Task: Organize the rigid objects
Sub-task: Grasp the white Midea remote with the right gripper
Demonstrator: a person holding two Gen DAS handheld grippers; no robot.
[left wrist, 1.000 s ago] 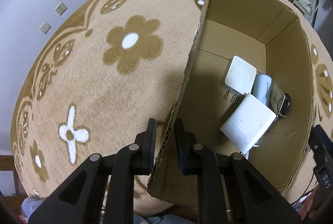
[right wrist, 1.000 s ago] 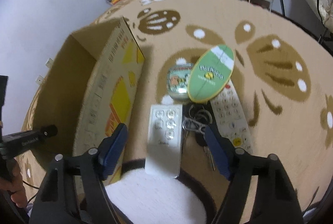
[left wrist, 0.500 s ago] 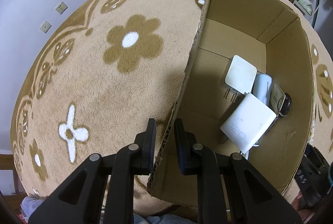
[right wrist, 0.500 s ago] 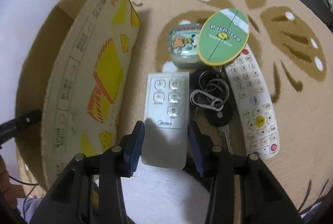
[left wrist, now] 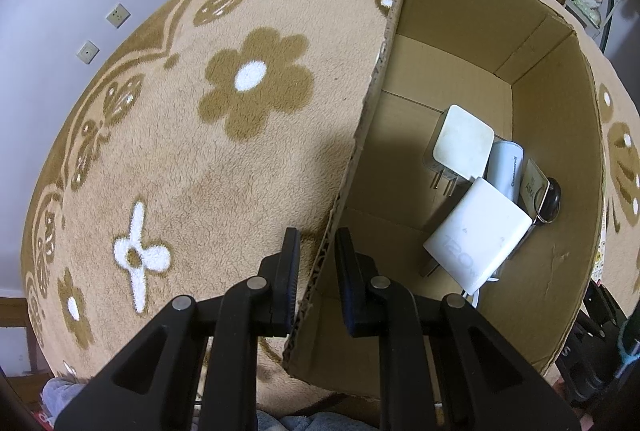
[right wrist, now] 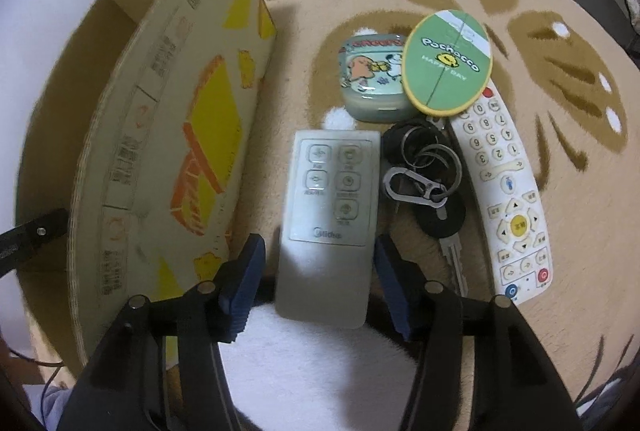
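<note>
The left gripper [left wrist: 316, 263] is clamped on the wall of the box [left wrist: 556, 111], which holds two chargers [left wrist: 464, 147], a white cylinder [left wrist: 508, 167] and a key fob [left wrist: 550, 197]. The right gripper [right wrist: 320, 267] straddles the grey remote [right wrist: 332, 219] beside the box, its jaws opening, pads clear. Keys [right wrist: 424, 175], a white remote [right wrist: 504, 191], a tin [right wrist: 370, 79] and an oval tag [right wrist: 446, 59] lie alongside on the rug [right wrist: 560, 111].

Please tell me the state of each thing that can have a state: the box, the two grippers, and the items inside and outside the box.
Cardboard box: open, upright.
Left gripper: shut on the box wall.
Right gripper: fingers opening, astride the grey remote, not pressing it.
Grey remote: flat on the carpet, face up.
White remote: flat, face up.
Keys: on the carpet.
Two white chargers: in the box.
</note>
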